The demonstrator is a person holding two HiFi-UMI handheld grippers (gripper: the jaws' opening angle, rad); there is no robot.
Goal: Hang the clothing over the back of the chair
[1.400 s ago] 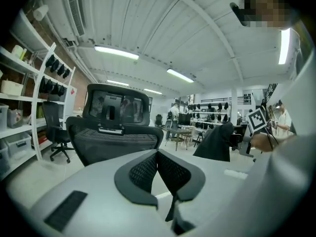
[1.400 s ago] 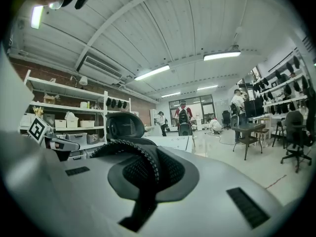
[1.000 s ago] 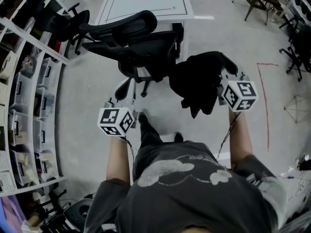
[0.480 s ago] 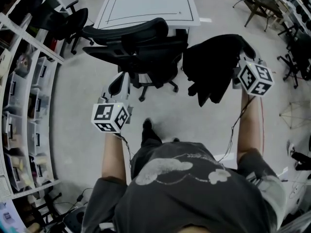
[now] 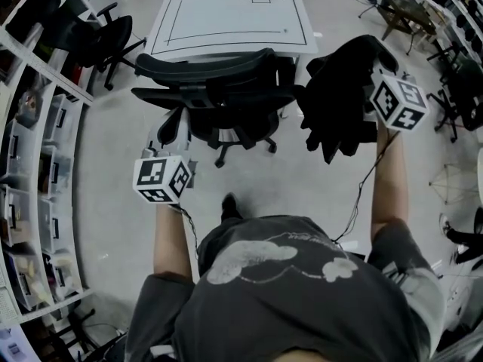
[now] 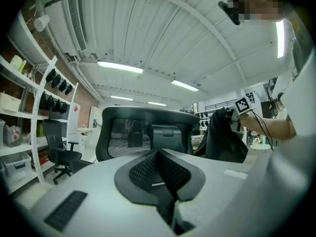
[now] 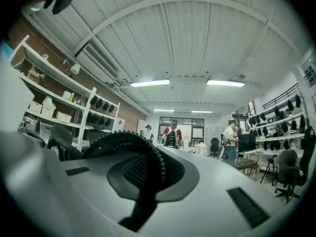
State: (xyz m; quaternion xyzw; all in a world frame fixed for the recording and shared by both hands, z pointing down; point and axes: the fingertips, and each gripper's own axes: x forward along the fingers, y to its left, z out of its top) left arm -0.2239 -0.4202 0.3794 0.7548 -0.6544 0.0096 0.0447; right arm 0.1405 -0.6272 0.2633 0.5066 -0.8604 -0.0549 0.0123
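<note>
A black office chair [image 5: 219, 89] stands in front of me with its backrest [image 6: 148, 132] facing me. The black clothing [image 5: 339, 96] hangs bunched from my right gripper [image 5: 371, 96], just right of the chair and apart from it. In the right gripper view a ribbed black edge of the clothing [image 7: 123, 139] runs up between the shut jaws of the right gripper [image 7: 148, 169]. My left gripper [image 5: 172, 130] is at the chair's left side, short of the backrest. The left gripper [image 6: 159, 169] has its pads together and holds nothing. The clothing [image 6: 224, 137] shows past the chair.
A white table [image 5: 230, 17] stands just behind the chair. Storage shelves [image 5: 38, 127] line the left side, with another black chair [image 5: 98, 36] near them. More chairs and a desk [image 5: 400, 2] are at the far right. Several people [image 7: 172, 135] stand far off.
Both grippers have moved forward toward the chair. The right one has risen with the clothing, which now hangs beside the chair's backrest rather than in front of the seat.
</note>
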